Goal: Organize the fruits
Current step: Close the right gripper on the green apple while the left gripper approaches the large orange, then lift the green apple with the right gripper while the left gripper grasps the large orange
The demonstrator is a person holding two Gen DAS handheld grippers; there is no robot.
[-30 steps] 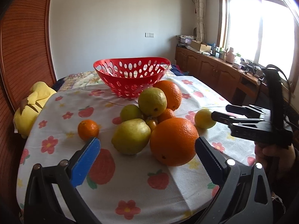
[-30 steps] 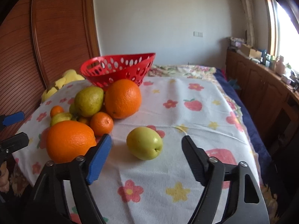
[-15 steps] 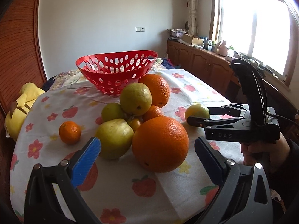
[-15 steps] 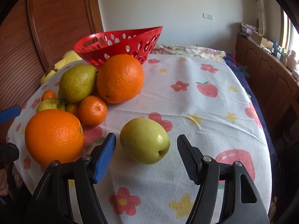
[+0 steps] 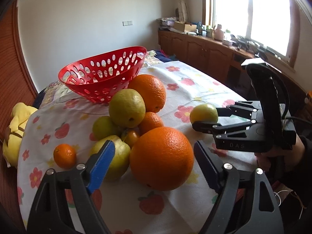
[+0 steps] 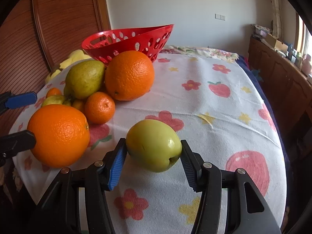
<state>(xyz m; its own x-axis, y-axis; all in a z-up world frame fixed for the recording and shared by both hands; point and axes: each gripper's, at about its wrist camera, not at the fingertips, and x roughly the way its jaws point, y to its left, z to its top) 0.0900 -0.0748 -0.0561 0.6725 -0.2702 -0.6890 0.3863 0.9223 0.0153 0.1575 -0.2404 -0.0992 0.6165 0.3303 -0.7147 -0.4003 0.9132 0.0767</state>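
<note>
Right wrist: gripper [image 6: 152,163] around apple [image 6: 154,145]

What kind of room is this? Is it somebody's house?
Most likely a room in a home. A flowery tablecloth covers the table, wooden cabinets cluttered with household odds and ends run under a sunny window, and a red basket stands beside loose fruit.

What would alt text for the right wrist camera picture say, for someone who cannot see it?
Right tongs close on a green apple on a flowered tablecloth, both pads against its sides. To the left lie two large oranges, a mandarin and a pear, with a red basket behind them.
</note>
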